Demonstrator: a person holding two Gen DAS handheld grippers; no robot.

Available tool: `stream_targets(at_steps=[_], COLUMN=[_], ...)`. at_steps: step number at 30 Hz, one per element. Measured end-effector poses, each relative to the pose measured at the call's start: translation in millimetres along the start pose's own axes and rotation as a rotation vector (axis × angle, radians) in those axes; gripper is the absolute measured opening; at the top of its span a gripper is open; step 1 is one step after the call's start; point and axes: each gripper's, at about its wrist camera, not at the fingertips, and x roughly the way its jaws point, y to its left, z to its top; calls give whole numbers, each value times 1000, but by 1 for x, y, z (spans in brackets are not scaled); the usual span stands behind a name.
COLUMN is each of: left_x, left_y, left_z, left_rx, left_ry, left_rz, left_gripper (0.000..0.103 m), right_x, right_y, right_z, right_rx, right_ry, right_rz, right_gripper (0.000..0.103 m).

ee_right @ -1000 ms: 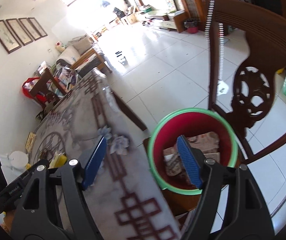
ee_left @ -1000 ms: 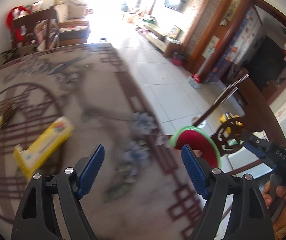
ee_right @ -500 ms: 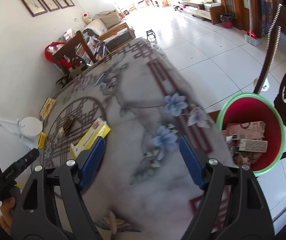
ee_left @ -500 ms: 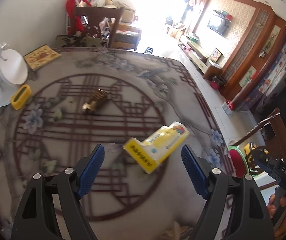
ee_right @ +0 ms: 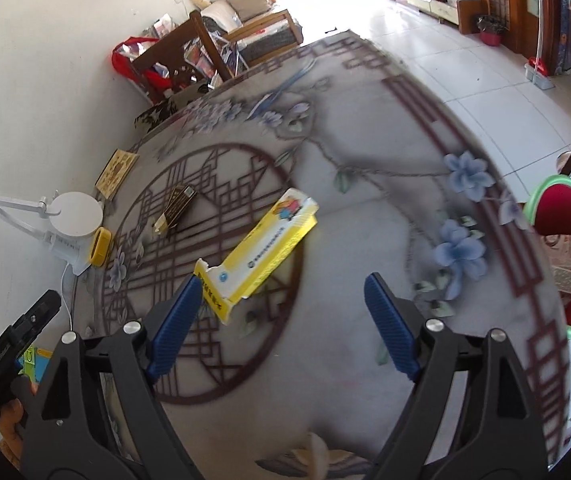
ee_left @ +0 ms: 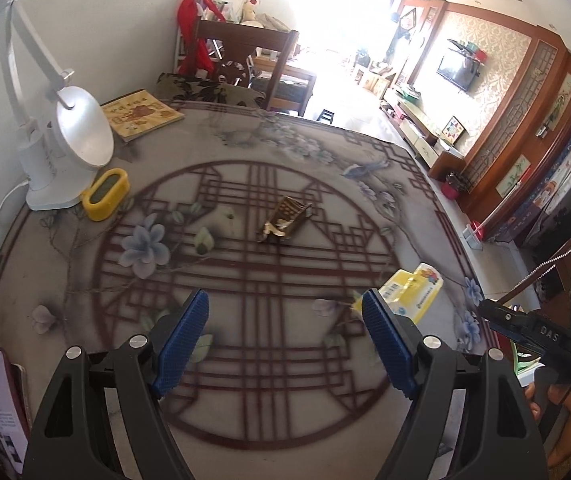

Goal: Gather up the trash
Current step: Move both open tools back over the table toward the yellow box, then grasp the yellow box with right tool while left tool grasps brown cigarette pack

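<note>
Both grippers hang over a bench with a grey cloth that has dark red lines and blue flowers on it.

The left gripper has its blue pads wide apart, and nothing is between them, only the cloth below. The right gripper is wide apart too, and its jaws have just been opening more. It holds nothing. The torn end of a yellow box lies just beside its left pad, on the cloth, and I cannot tell if they touch.

The yellow box is a long, flat carton with one end ripped open. It lies on the bench near the middle of the round pattern. In the left view the same yellow box peeks out behind the right pad.

A small brown and gold box lies farther back, near the middle of the circle, well apart from the yellow one.

A red bin with a green rim stands past the right edge of the bench, lower down. There is paper trash inside it.

At the far left side of the bench stand a white desk lamp and a little yellow case, just beside each other. A book lies behind them. A phone lies at the near left edge.
</note>
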Motion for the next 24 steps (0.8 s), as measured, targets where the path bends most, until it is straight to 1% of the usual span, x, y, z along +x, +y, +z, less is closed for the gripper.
stream_targets(at_steps=[4, 6, 8, 10, 12, 14, 15, 16, 17, 18, 21, 22, 24], left_x=[9, 16, 21, 26, 33, 44, 50, 55, 64, 71, 107, 122, 143], left_y=[19, 23, 26, 26, 23, 18, 15, 13, 10, 8, 1, -2, -6], left_z=[5, 10, 19, 32, 46, 63, 71, 76, 81, 84, 87, 86, 83], left_rx=[-8, 12, 41, 75, 99, 128, 140, 147, 156, 160, 173, 176, 176], left_ry=[10, 20, 9, -12, -23, -32, -35, -36, -29, -18, 41, 71, 107], left_rz=[8, 20, 33, 43, 47, 43, 41, 36, 24, 21, 15, 16, 4], left_gripper=[75, 75, 75, 75, 75, 75, 75, 76, 76, 76, 76, 76, 76], right_x=[36, 52, 69, 87, 100, 116, 122, 129, 133, 135, 128, 124, 116], right_y=[17, 21, 21, 20, 19, 22, 25, 31, 34, 38, 51, 56, 64], right_z=[9, 13, 16, 18, 19, 21, 22, 22, 22, 22, 18, 15, 6], right_rx=[-6, 6, 38, 84, 114, 119, 102, 63, 38, 18, -63, -95, -159], right_ry=[61, 89, 128, 164, 184, 209, 222, 245, 260, 273, 287, 291, 306], right_rz=[-18, -17, -16, -2, -5, -6, -1, -8, -8, 17, 54, 66, 78], right_gripper=[82, 82, 82, 82, 82, 81, 66, 56, 40, 34, 29, 28, 28])
